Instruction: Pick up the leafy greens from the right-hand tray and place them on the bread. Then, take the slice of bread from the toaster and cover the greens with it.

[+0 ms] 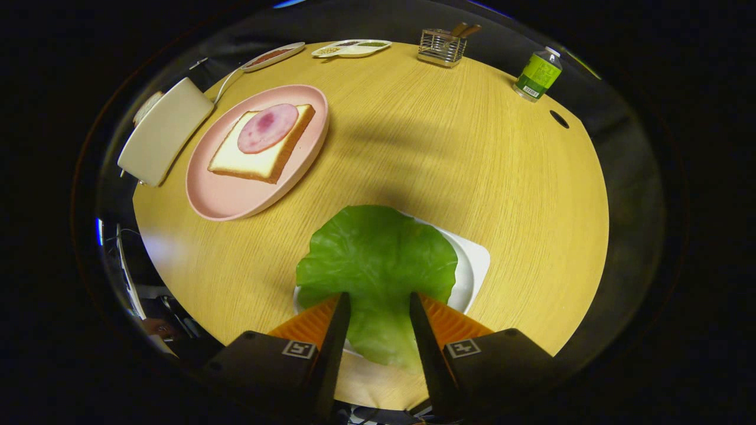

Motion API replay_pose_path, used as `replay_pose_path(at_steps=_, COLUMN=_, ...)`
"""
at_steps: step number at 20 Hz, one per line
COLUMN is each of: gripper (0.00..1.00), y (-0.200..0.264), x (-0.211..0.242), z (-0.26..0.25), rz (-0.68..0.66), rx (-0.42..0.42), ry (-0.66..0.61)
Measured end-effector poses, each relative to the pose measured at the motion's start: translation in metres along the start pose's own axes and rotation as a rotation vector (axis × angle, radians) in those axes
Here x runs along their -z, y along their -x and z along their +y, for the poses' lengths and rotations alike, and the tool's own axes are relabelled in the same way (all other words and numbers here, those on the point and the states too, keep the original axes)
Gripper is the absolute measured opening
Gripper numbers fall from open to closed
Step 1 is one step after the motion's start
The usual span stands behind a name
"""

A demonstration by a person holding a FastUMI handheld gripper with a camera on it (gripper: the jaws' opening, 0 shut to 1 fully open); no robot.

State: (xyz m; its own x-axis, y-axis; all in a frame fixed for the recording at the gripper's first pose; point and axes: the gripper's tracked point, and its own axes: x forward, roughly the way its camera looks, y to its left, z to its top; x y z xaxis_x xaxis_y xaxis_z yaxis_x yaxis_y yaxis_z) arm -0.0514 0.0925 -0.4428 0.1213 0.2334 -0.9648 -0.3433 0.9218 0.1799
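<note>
The hand-held gripper [378, 302] stands apart, its fingers on both sides of the leafy greens [378, 260] lying over the white tray [472, 265] (whether they press, I cannot tell). The bread [260, 147] waits on the pink plate [224, 200].

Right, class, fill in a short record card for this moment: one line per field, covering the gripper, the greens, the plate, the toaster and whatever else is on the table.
gripper: fingers apart, over the near part of the leaf, one on each side
leafy greens: lying on the white tray, between and ahead of the fingers
pink plate: beyond the greens, holding bread topped with a ham slice
toaster: beside the plate, a slice showing in its slot
far edge: wire holder, green bottle, two small dishes
step: greens not yet lifted
</note>
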Motion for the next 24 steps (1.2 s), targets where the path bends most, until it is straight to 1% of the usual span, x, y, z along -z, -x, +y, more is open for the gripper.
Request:
replay_pose_path(at_steps=2, gripper=0.6, y=0.0, x=0.001, z=-0.005, rz=0.008, rx=0.009, ry=-0.007)
replay_pose_path(at_steps=5, gripper=0.14, y=0.002, x=0.002, z=-0.004, rz=-0.034, rx=0.007, ry=0.015)
replay_pose_path(at_steps=6, gripper=0.07, y=0.003, x=0.002, z=-0.005, rz=-0.037, rx=0.008, ry=0.024)
replay_pose_path(at_steps=10, gripper=0.07, y=0.021, x=-0.006, z=-0.002, rz=-0.079, rx=-0.002, ry=-0.006)
replay_pose_path(at_steps=15, gripper=0.07, y=0.069, x=-0.03, z=0.004, rz=-0.15, rx=0.0, ry=0.013)
replay_pose_path(at_steps=17, gripper=0.07, y=0.09, x=-0.047, z=0.011, rz=-0.184, rx=-0.004, ry=0.024)
replay_pose_path(at_steps=19, gripper=0.07, y=0.106, x=-0.067, z=0.027, rz=-0.214, rx=-0.025, ry=0.025)
replay_pose_path(at_steps=24, gripper=0.07, y=0.12, x=-0.124, z=0.075, rz=-0.266, rx=-0.066, ry=0.048)
